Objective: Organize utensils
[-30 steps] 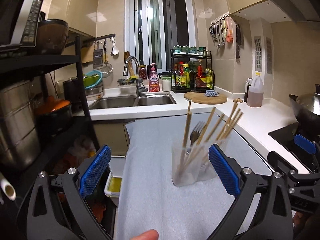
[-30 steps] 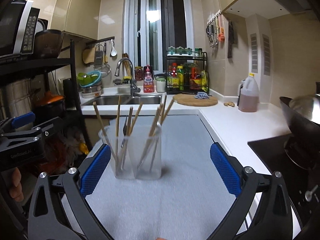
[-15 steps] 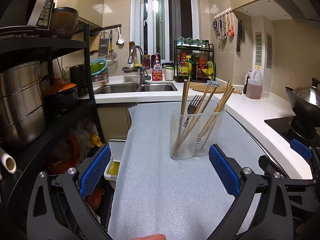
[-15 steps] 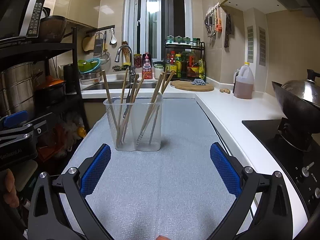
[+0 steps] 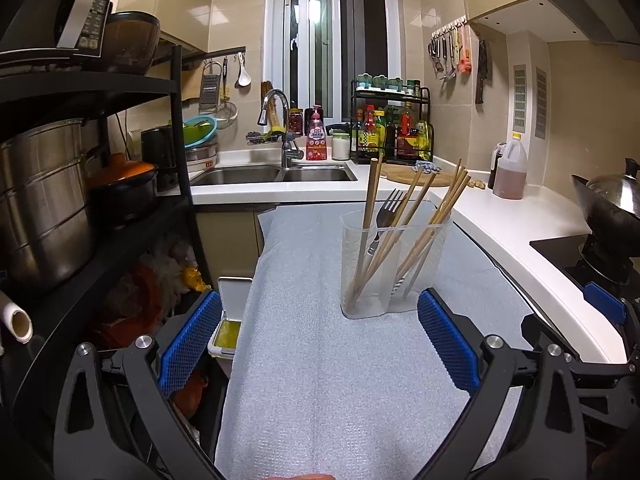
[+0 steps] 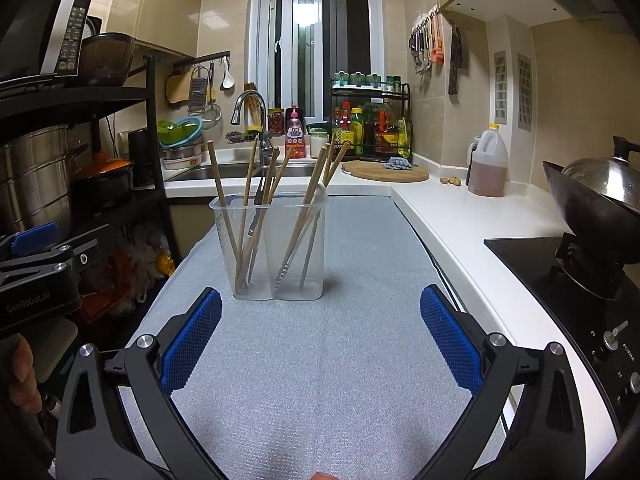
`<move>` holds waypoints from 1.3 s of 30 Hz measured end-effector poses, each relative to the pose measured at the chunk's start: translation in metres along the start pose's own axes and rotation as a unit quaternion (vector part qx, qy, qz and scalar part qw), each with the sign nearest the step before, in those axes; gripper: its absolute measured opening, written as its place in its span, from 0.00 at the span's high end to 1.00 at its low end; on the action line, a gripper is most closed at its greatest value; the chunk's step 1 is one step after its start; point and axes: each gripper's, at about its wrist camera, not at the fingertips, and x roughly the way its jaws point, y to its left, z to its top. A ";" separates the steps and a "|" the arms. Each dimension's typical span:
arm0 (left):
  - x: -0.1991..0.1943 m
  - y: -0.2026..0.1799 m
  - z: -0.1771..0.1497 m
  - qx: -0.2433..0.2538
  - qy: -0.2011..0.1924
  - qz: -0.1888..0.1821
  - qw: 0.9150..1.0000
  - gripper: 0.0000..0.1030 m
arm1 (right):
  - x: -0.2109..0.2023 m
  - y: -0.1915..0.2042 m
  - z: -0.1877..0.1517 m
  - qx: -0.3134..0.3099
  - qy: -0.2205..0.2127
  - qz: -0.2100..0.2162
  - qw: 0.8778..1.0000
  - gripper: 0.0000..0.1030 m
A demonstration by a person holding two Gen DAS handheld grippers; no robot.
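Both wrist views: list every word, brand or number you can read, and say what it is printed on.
"GenRobot.AI": on the body of the left gripper, in the right wrist view.
"FOTILE": on the stove front panel, read sideways.
Pink soap bottle label: too blurred.
Sauce bottles labels: too small.
Microwave buttons: unreadable.

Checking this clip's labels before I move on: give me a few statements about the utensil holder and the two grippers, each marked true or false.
1. The clear holder stands upright on the grey mat. True.
2. The right gripper is shut on a chopstick. False: open, empty.
3. A fork sits among the chopsticks. True.
4. The left gripper touches the holder. False: apart, open.
5. The holder lies in the sink. False: on the mat.
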 end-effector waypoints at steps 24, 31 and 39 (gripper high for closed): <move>0.000 -0.005 -0.001 0.006 0.001 0.001 1.000 0.07 | 0.003 -0.002 0.001 0.007 0.004 0.001 1.000 0.05; 0.000 -0.005 -0.001 0.006 0.000 0.001 1.000 0.07 | 0.003 -0.002 0.001 0.007 0.004 0.001 1.000 0.05; 0.000 -0.005 -0.002 0.007 0.001 0.003 1.000 0.07 | 0.003 -0.002 0.002 0.005 0.005 0.002 1.000 0.05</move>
